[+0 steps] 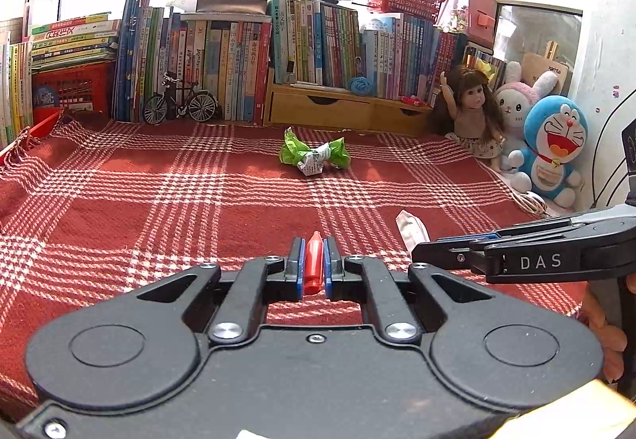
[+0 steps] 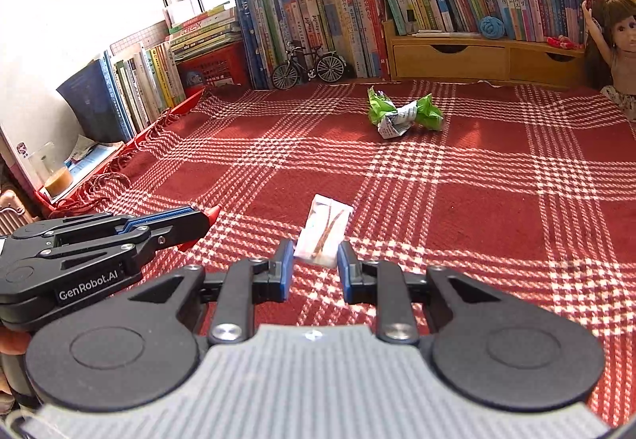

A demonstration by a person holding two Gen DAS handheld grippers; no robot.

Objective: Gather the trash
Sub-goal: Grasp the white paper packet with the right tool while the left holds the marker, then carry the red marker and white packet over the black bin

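Red plaid cloth [image 1: 159,200], two grippers above it, each clenched on one piece of trash.
Lettering: "DAS" on the right gripper [image 2: 315,264] as seen from the left wrist; "GenRobot.AI" on the left gripper [image 1: 314,260] as seen from the right wrist. Left gripper: blue pads closed on a red cap [image 1: 313,263], tip pointing forward. Right gripper: pads pinching a clear wrapper [image 2: 325,232] by its near end, both grippers angled down, side by side. Green-and-white crumpled wrapper [image 1: 314,156] lies loose on the cloth farther back, near the books [image 1: 222,53]; spine text too small to read.
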